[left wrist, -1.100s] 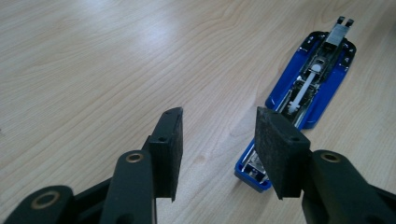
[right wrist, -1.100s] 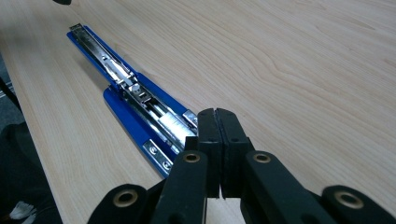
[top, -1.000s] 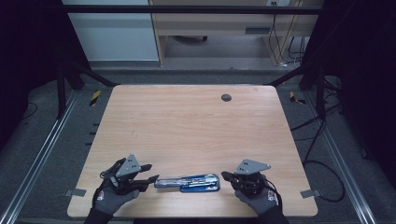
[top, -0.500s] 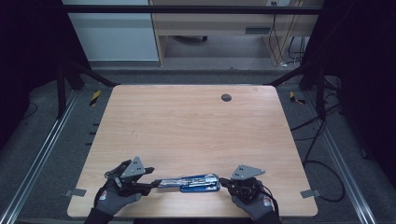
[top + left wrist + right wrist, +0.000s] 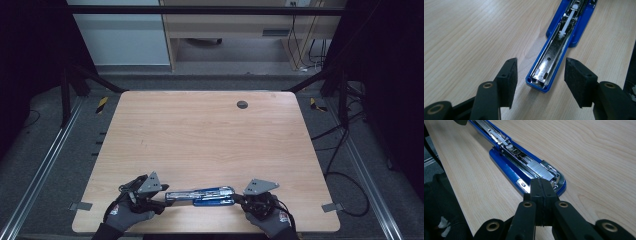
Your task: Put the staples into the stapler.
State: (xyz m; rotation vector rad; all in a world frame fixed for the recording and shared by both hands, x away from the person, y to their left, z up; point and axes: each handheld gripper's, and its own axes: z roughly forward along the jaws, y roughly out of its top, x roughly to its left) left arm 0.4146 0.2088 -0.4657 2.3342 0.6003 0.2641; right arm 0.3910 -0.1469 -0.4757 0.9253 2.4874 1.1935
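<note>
there, blue stapler [image 5: 200, 195] splayed open, chrome inside

The bench [image 5: 210, 145] is bright under light from above, but the room around it is very dark, almost black at the sides. The high view is a bit soft and grainy. Up close, the wood looks clear and sharp. The shiny metal of the stapler [image 5: 554, 50] gleams white in spots. Small soft shadows sit under the black gripper pads [image 5: 509, 77].
</note>
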